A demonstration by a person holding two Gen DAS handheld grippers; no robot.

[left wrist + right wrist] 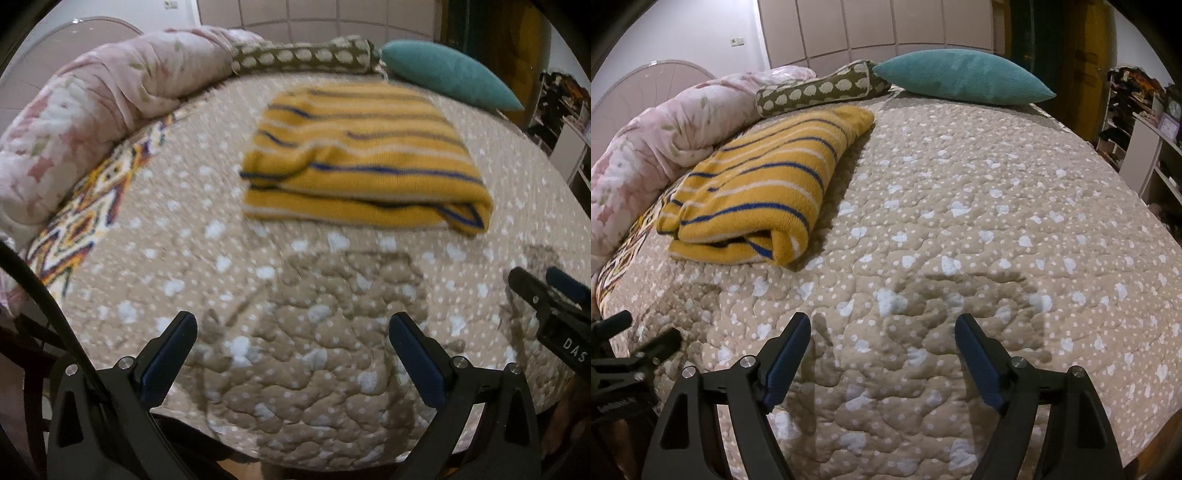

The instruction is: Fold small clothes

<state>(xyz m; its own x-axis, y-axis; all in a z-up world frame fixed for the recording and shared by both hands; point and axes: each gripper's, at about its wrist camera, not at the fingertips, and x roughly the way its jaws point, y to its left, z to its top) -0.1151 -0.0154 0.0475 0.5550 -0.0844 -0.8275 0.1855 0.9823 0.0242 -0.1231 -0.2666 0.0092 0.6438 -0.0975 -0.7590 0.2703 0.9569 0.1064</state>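
Right wrist view: a bed covered by a beige quilted bedspread (979, 206) with white hearts and dots is seen filling most of the frame. The striped sweater is taken as the landmark. A rumpled pink floral comforter (657, 147) is piled against the sweater's left side, seemingly touching it. A teal cushion (964, 75) is laid beyond the sweater's far end, to the right of it and apart from it. A brown bolster with pale spots (820, 90) is set just behind the sweater's far edge. The yellow sweater with blue and white stripes (764, 188) is folded into a thick rectangle and lies flat on the bedspread, with its rounded fold turned toward the cameras.

The right gripper (882, 330) is held above bare bedspread, nearer the camera than the sweater and to its right, well apart from it; its blue-padded fingers are spread wide and nothing is gripped. In the blurred left wrist view, the left gripper (293, 328) is likewise held in front of the sweater (362, 162), spread wide and holding nothing, with only quilt seen between its fingers.
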